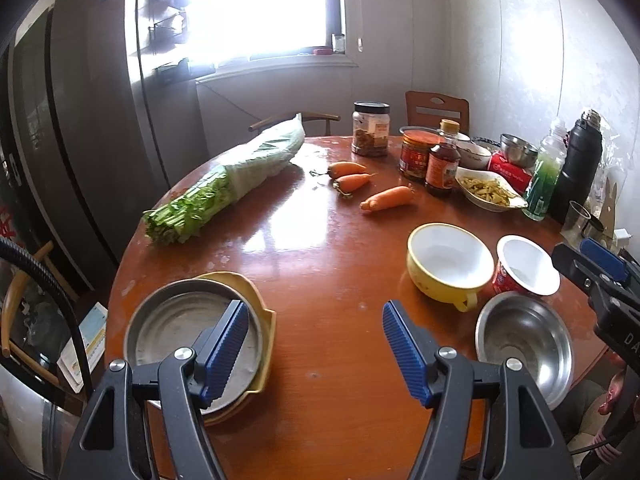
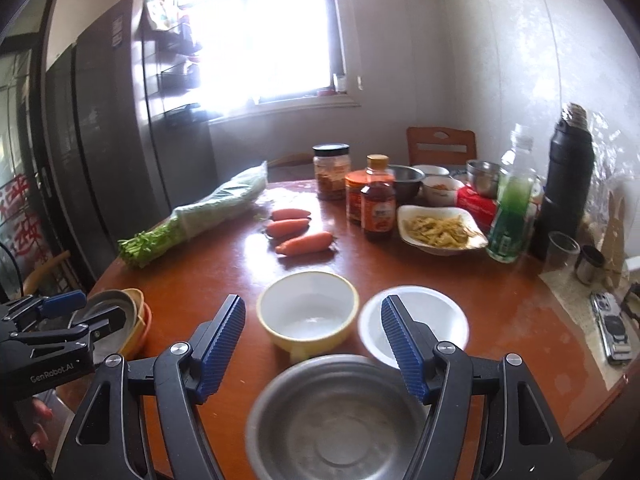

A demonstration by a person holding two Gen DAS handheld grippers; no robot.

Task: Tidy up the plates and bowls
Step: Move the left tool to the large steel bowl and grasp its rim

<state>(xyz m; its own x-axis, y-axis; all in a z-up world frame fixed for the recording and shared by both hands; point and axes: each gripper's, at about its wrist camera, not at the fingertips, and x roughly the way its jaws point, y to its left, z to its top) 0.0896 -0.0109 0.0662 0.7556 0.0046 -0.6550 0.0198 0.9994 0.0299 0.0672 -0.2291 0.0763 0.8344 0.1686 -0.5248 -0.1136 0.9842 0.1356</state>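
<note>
A steel plate (image 1: pixel 176 320) lies on stacked yellow plates (image 1: pixel 264 320) at the table's near left edge; the stack also shows in the right wrist view (image 2: pixel 120 308). My left gripper (image 1: pixel 314 348) is open and empty, its left finger over the steel plate. A yellow bowl (image 1: pixel 448 264), a white cup with red wrapper (image 1: pixel 526 266) and a steel bowl (image 1: pixel 524 340) sit at the right. My right gripper (image 2: pixel 314 346) is open and empty above the steel bowl (image 2: pixel 336 420), with the yellow bowl (image 2: pixel 308 312) and white cup (image 2: pixel 416 320) just beyond.
Bagged celery (image 1: pixel 224 184) and carrots (image 1: pixel 368 188) lie mid-table. Jars, a sauce bottle (image 1: pixel 442 160), a food dish (image 1: pixel 488 192), bottles and a black flask (image 1: pixel 580 168) crowd the far right. A fridge (image 1: pixel 80 120) stands left. A phone (image 2: pixel 612 328) lies at the right edge.
</note>
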